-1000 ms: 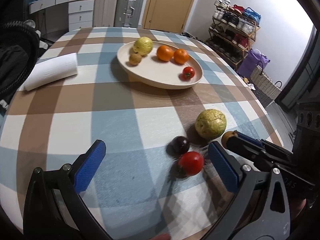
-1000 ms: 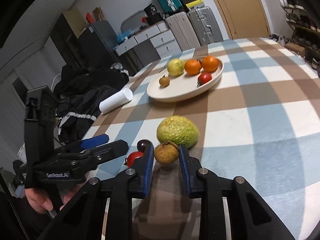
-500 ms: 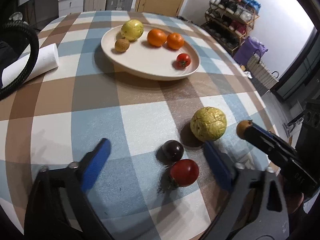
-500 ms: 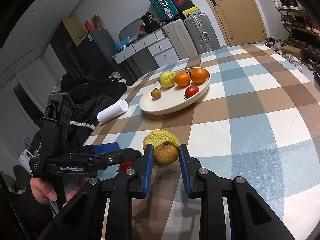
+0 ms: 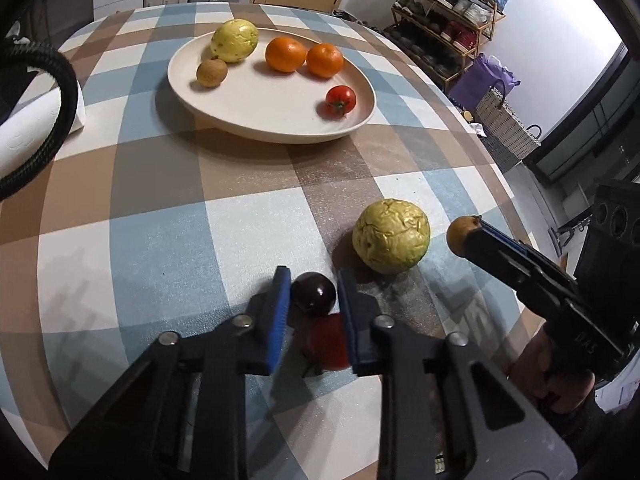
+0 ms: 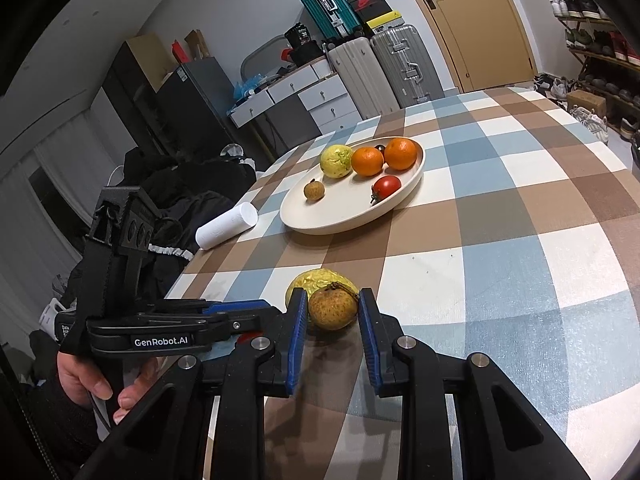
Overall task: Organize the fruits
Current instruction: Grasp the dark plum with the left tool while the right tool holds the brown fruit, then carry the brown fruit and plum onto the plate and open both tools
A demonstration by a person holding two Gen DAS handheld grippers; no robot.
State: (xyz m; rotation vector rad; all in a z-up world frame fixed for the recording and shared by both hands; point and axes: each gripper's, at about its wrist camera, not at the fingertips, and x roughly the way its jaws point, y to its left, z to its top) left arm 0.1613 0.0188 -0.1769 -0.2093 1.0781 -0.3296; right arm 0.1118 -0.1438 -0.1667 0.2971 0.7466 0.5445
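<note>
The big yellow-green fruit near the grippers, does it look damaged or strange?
Yes. The yellow-green fruit lying on the tablecloth has wrinkled, dented skin, while the similar fruit on the plate looks smooth. It seems shrivelled, not broken open.

The red tomato [image 5: 326, 342] is blurred between the left tool's [image 5: 312, 306] pads; grip unclear.

Even indoor light, soft shadows, perhaps slight blur.

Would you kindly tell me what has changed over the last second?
The left gripper narrowed from wide open around the red tomato; contact is unclear. The right gripper lifted the small brown fruit higher. The plate and wrinkled green fruit stayed put.
</note>
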